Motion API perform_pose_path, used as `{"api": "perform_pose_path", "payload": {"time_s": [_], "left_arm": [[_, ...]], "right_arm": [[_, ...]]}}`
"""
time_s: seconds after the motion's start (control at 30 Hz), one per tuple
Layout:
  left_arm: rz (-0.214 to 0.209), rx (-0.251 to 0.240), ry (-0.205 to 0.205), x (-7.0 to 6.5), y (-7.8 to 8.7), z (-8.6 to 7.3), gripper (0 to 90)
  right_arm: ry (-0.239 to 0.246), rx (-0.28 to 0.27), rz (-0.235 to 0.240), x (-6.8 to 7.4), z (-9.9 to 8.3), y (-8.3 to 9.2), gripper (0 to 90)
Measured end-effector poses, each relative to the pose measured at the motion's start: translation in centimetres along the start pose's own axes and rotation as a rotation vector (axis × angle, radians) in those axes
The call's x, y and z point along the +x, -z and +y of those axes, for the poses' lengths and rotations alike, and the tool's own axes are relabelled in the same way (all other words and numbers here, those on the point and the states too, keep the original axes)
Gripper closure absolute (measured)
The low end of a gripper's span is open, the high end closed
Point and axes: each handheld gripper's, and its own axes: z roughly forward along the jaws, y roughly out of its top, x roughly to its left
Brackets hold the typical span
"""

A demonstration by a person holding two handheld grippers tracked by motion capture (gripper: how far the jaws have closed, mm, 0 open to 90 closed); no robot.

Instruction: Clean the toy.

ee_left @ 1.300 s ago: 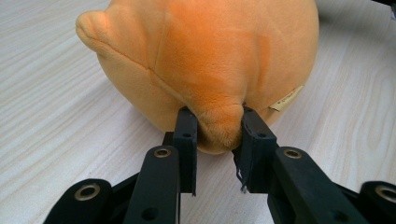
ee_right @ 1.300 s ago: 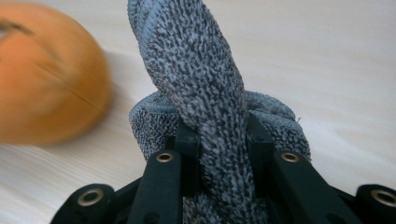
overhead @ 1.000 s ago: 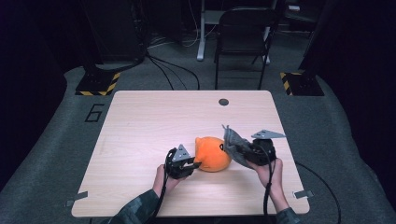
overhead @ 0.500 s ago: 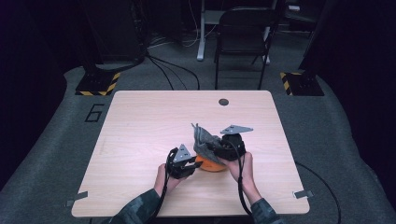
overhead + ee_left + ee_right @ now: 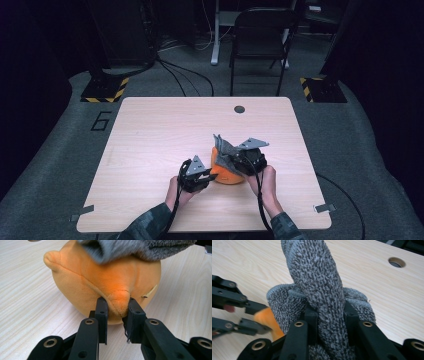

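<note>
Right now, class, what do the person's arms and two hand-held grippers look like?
Each hand-held gripper, left and right, is black with two flat jaws, brass-ringed pivots, a grey three-cornered plate on top and a black cable. The sleeves are camouflage-patterned.

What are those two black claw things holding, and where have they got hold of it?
The left gripper pinches a small nub on the orange plush toy. The right gripper clamps a bunched fold of the grey cloth.

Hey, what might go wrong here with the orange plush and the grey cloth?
The left claw pinches only a small nub of the orange plush, so it may slip free if the cloth drags hard. The grey cloth is bunched in the right claw, so it might wipe unevenly. The round plush could also roll on the table.
</note>
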Motion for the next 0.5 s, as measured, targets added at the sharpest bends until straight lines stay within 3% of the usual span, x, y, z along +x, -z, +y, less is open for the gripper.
{"api": "perform_pose_path", "payload": {"time_s": [0.13,0.23,0.27,0.5], "left_arm": [[0.0,0.001,-0.003,0.0,0.0,0.0,74.7],[-0.002,0.0,0.0,0.0,0.0,0.0,74.7],[0.0,-0.003,-0.002,0.0,0.0,0.0,74.6],[-0.003,-0.001,0.0,0.1,-0.1,0.0,74.7]], "right_arm": [[-0.014,0.012,-0.042,-1.4,-0.8,0.7,71.8],[-0.055,0.031,-0.061,-3.1,-1.7,0.9,71.8],[-0.088,0.039,-0.065,-3.7,-2.1,0.8,71.8],[-0.153,0.126,-0.114,-6.0,-3.8,-0.3,72.1]]}}
